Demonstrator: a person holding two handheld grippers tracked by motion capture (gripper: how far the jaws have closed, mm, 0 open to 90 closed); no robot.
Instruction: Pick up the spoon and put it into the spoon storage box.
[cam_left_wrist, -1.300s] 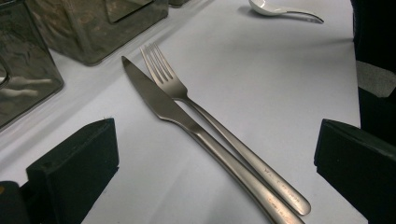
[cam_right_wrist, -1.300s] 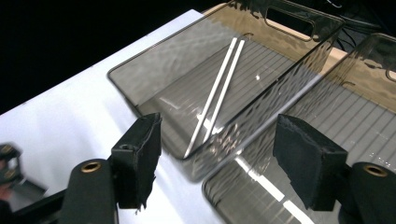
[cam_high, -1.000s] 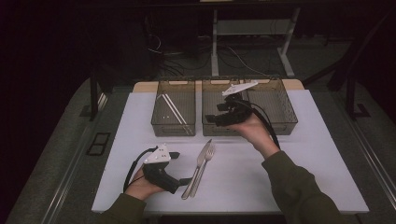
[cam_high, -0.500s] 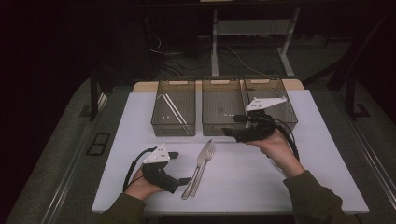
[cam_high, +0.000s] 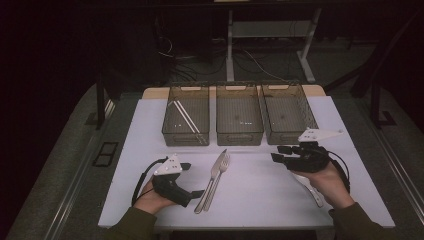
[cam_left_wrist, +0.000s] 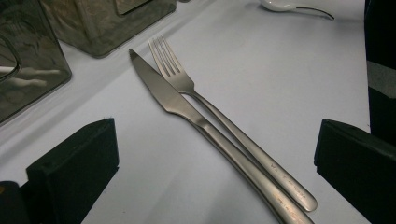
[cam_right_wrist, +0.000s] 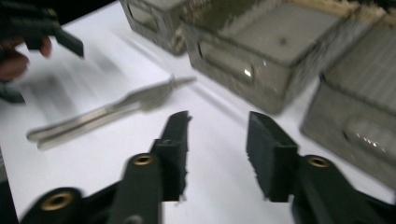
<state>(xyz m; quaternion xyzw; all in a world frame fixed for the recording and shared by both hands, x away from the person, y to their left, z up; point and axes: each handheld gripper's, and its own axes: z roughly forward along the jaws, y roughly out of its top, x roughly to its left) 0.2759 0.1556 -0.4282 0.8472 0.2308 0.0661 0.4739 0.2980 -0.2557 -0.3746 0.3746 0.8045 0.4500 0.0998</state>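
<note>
Right gripper (cam_high: 281, 153): jaws part-way apart with nothing between them, having just been closing; it hovers low over the white mat (cam_high: 260, 200), to the right of the fork (cam_high: 220, 172).
Left gripper (cam_high: 192, 179): jaws wide and empty, resting on the mat just left of the fork's handle.
Fork (cam_left_wrist: 219, 116): lies flat, touching the knife (cam_left_wrist: 187, 109) along the handle, tines towards the bins.
Knife: on the fork's left, blade tip level with the tines.
Bins (cam_high: 239, 120): three smoked-plastic trays beyond the fork; the left one holds pale chopsticks (cam_high: 184, 117).
White spoon (cam_high: 311, 189): right of the fork, partly under the right hand.
Risk: the two handles press together, so pads closing on one could drag or flick the other.
Risk: smooth, rounded brushed steel lying flat on a slick mat may slip from the pads.
</note>
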